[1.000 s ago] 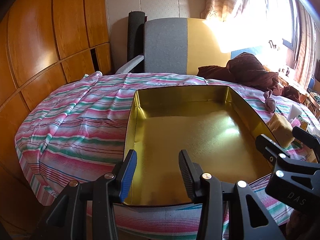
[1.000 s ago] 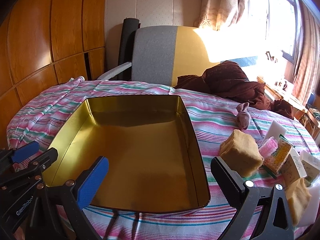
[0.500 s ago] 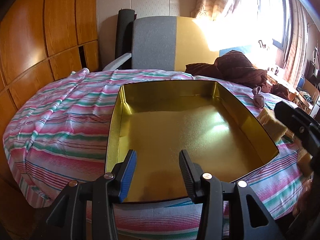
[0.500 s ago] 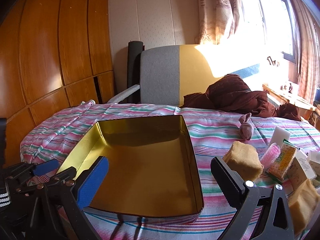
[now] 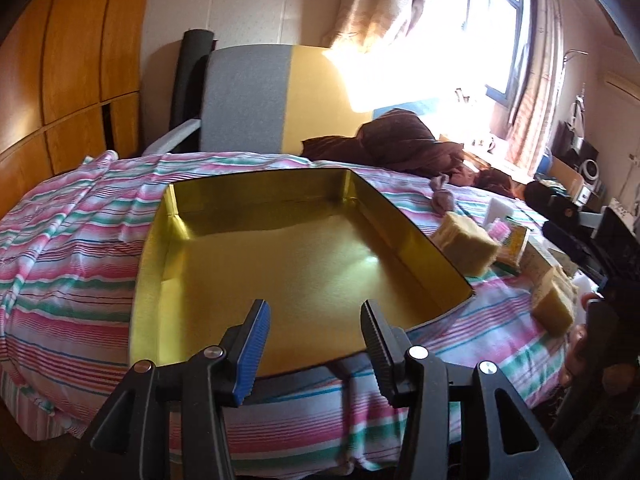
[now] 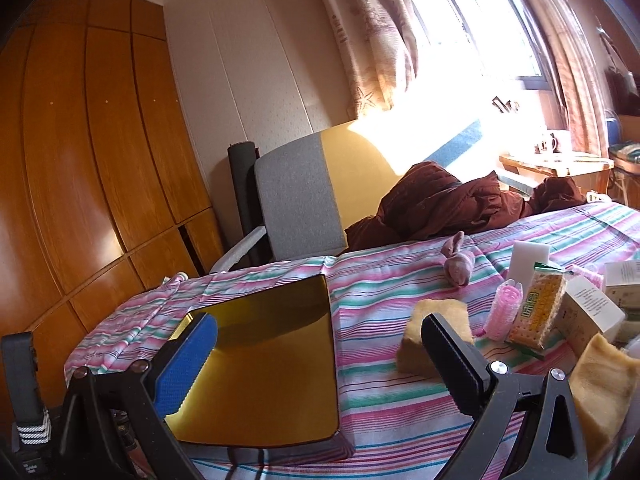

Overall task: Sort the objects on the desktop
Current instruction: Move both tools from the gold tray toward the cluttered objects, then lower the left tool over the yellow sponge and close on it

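Gold tin sits empty on the striped bench. Left claw hangs over its near edge, nothing inside, jaws opening. Right claw is wide open w/ nothing in it; yellow sponge & maybe a cracker pack lie right of the tin.

A gold-coloured tray is seen on a cloth striped in pink, green and white. Right of the tray, tan sponges, a pink roller and a white block are shown.
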The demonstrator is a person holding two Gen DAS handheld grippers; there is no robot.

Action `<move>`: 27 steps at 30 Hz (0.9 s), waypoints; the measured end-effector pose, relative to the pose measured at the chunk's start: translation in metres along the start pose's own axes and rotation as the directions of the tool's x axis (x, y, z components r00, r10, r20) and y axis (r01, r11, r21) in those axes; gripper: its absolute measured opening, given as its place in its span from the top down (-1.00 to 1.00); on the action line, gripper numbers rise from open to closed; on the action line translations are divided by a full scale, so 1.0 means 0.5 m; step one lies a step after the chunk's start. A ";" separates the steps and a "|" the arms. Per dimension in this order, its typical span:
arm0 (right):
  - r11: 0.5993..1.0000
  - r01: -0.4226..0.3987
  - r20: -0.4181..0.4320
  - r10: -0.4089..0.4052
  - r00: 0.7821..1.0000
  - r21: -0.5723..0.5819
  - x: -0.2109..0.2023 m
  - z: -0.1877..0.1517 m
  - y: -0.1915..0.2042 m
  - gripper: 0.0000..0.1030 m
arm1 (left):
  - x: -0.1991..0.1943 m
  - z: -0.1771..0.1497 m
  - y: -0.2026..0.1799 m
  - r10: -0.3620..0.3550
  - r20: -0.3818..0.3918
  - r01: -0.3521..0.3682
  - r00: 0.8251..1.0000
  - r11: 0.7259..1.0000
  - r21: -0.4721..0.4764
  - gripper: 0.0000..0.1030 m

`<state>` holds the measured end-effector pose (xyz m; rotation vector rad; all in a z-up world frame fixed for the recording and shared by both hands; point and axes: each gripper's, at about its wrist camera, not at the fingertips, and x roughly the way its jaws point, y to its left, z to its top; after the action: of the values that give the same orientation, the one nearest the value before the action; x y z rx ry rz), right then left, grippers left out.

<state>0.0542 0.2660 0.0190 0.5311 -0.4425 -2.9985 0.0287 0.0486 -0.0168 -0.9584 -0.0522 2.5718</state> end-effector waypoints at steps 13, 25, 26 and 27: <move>1.000 0.026 -0.063 -0.025 0.998 0.013 -0.072 -0.049 -0.152 -1.00 | -0.010 -0.042 -0.116 -0.399 -0.105 0.403 0.911 0.915 0.022 -0.05; 0.994 0.098 -0.097 -0.101 0.990 -0.041 -0.136 -0.027 -0.215 -1.00 | 0.023 -0.119 -0.238 -0.513 -0.419 0.614 0.749 0.774 0.152 -0.14; 0.993 0.108 -0.096 -0.113 0.989 -0.055 -0.147 -0.024 -0.220 -1.00 | 0.021 -0.126 -0.251 -0.504 -0.439 0.621 0.744 0.763 0.177 -0.14; 0.990 0.122 -0.093 -0.128 0.987 -0.064 -0.161 -0.020 -0.226 -1.00 | 0.020 -0.133 -0.263 -0.494 -0.459 0.628 0.738 0.751 0.202 -0.14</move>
<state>0.1319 0.3807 0.0034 0.7218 -0.3263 -3.0753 0.1101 0.1670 -0.0515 -1.0761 0.1824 1.7184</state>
